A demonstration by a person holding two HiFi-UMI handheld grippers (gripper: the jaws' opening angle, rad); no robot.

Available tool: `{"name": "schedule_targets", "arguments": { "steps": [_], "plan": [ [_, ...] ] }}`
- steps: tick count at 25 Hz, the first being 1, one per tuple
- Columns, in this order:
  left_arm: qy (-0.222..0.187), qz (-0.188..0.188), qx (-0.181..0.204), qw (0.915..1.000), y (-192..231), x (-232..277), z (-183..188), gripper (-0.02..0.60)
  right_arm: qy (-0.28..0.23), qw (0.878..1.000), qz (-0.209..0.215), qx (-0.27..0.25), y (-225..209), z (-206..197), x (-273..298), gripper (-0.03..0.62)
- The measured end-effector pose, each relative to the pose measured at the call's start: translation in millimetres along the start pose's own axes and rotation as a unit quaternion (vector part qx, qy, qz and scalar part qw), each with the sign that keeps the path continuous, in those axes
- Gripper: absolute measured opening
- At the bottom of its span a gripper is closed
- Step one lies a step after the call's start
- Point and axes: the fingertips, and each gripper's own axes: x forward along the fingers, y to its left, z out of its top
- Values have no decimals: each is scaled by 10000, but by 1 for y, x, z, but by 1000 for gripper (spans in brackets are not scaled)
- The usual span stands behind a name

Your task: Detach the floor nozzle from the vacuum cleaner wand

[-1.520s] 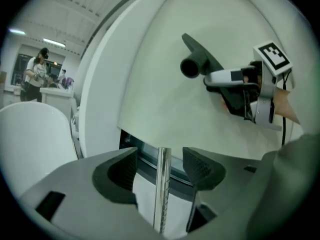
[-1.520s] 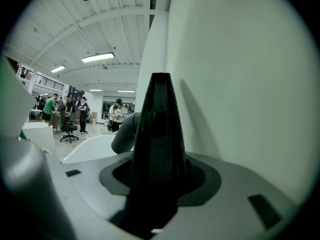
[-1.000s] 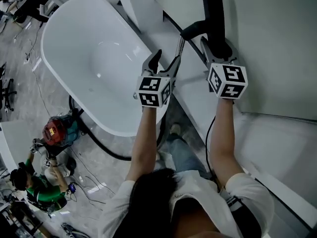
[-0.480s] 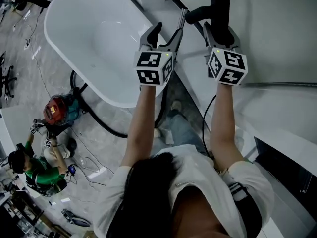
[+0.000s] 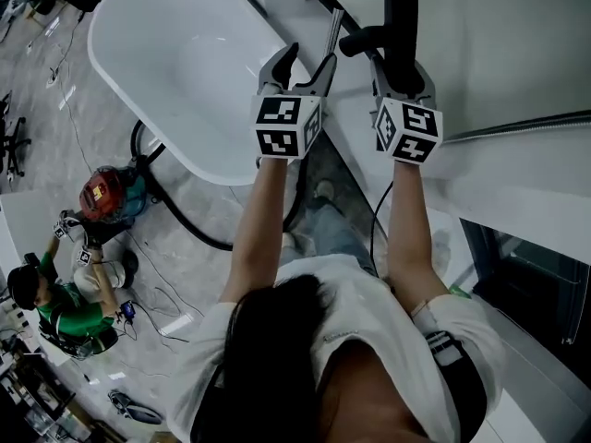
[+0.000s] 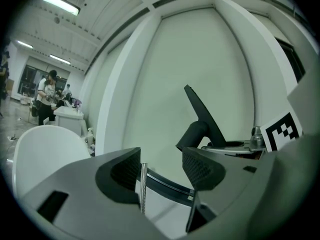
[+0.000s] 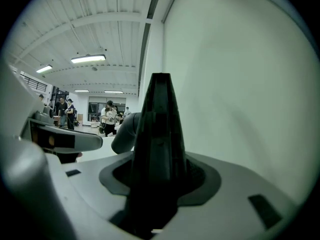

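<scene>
Head view puts the white bathtub [image 5: 175, 72] off to your left, with both your arms stretched out ahead beside it. Your right gripper [image 5: 403, 70] is clamped on the black floor nozzle [image 5: 400, 12], whose flat body fills the gap between both pads in the right gripper view. Its curved neck [image 5: 362, 40] bends toward your left gripper [image 5: 303, 61]. That one's jaws stand apart, with the thin ribbed metal wand [image 6: 143, 186] upright between them, seemingly resting against one pad while the other is clear of it.
</scene>
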Motion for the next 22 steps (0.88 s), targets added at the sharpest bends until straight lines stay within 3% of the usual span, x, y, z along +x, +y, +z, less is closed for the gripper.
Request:
{"name": "schedule_targets", "arguments": {
  "steps": [3,11,17,22],
  "plan": [
    [-29,1,63,10000,-6,-17,-4,261,-5,9999,-111,-67,6,-10,-16,221],
    [-123,207,180,9995,-18,-53,-14,152,32,9996,-261,107,20,-32,-54,221],
    [150,276,459,9985,-26,-73,-35,37,147,9995,-257,140,33,-49,-77,221],
    [215,260,316,9989,-34,-84,-46,7,251,9990,-358,-2,35,-55,-92,221]
  ]
}}
